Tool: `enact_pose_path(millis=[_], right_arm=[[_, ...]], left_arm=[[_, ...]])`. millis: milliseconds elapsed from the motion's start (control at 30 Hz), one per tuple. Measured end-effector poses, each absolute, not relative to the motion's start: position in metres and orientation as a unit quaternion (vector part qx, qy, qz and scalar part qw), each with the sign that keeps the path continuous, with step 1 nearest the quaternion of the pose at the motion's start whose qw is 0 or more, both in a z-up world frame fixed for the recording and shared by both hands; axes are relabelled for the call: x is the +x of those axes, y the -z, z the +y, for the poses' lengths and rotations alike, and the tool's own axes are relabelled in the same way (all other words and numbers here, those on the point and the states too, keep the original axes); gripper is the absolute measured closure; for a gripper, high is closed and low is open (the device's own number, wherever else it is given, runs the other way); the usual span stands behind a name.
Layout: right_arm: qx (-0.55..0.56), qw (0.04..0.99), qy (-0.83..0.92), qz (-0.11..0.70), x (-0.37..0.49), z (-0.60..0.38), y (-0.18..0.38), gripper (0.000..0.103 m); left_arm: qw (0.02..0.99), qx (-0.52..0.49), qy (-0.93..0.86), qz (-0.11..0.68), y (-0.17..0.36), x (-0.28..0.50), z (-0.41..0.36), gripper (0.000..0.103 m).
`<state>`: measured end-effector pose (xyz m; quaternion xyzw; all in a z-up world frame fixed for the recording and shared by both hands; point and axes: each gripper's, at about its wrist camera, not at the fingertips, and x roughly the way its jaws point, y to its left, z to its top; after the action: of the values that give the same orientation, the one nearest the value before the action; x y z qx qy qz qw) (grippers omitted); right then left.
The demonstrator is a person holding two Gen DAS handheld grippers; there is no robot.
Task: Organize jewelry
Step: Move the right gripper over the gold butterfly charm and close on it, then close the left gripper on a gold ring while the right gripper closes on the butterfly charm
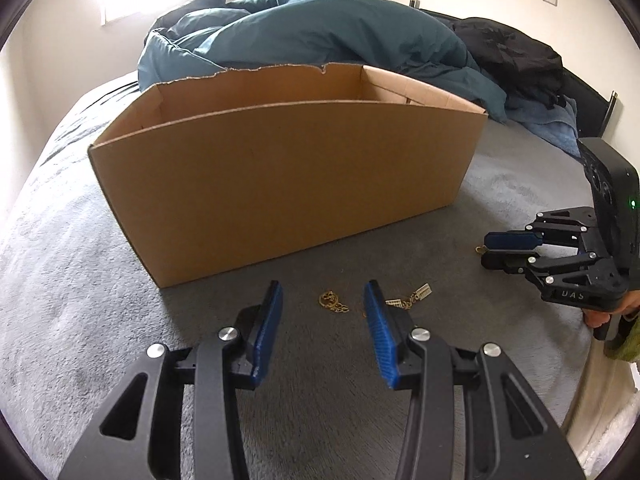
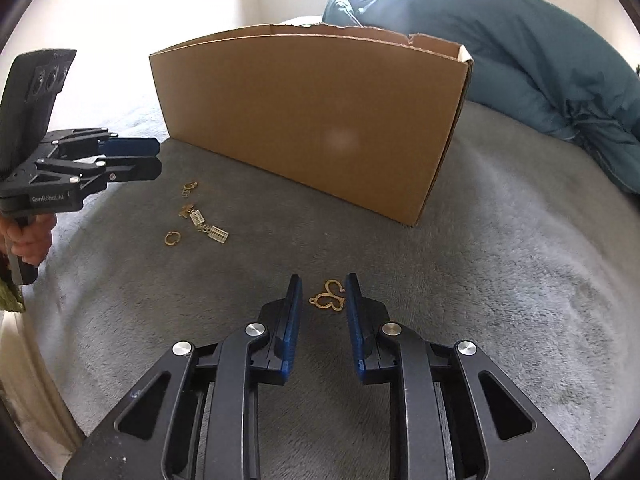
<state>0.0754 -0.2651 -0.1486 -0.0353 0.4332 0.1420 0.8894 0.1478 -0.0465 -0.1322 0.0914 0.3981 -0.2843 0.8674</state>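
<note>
Right wrist view: grey plush blanket [image 2: 500, 280] over bed, fuzzy nap. Brown corrugated box [image 2: 312, 120], open-topped, torn back rim, long axis running left to right. Right gripper [image 2: 322, 300] angled down, blue ribbed pads either side of gold butterfly charm [image 2: 330, 295]; jaws narrowed but not pressing, gaps showing both sides. Charm flat on blanket, openwork outline, wings spreading up and right, small loop end toward lower left. Further left, loose cluster near box front: small gold ring [image 2: 172, 237], two pale rectangular tags [image 2: 208, 226] on links, twisted gold piece [image 2: 190, 187].

Left wrist view: left gripper [image 1: 323, 300] with jaws open, holding nothing, over a crumpled gold chain [image 1: 333, 302] lying flat between the tips. Teal duvet [image 1: 320, 28] heaped behind box, dark clothing [image 1: 508, 52] to right.
</note>
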Motion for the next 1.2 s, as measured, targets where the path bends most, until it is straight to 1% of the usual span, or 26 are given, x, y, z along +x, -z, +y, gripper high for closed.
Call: enact_pose_path(millis=[300, 533, 933, 967, 1133, 1200], right_arm=[[-0.015, 0.886, -0.14, 0.441, 0.082, -0.271, 0.152, 0.083], [-0.015, 0.882, -0.143, 0.449, 0.087, -0.275, 0.156, 0.079], [-0.015, 0.881, -0.143, 0.451, 0.093, -0.271, 0.16, 0.079], [-0.014, 0.881, -0.143, 0.451, 0.092, -0.271, 0.16, 0.079], [-0.011, 0.88, -0.144, 0.452, 0.092, -0.271, 0.163, 0.079], [-0.01, 0.88, -0.144, 0.452, 0.092, -0.272, 0.163, 0.079]], left_arm=[[0.862, 0.087, 0.288, 0.409, 0.143, 0.152, -0.047, 0.062], [0.857, 0.088, 0.296, 0.412, 0.146, 0.154, -0.048, 0.062], [0.854, 0.106, 0.295, 0.415, 0.152, 0.164, -0.061, 0.063], [0.853, 0.113, 0.292, 0.417, 0.154, 0.165, -0.063, 0.064], [0.848, 0.129, 0.288, 0.427, 0.162, 0.167, -0.068, 0.076], [0.847, 0.131, 0.287, 0.428, 0.162, 0.168, -0.069, 0.079]])
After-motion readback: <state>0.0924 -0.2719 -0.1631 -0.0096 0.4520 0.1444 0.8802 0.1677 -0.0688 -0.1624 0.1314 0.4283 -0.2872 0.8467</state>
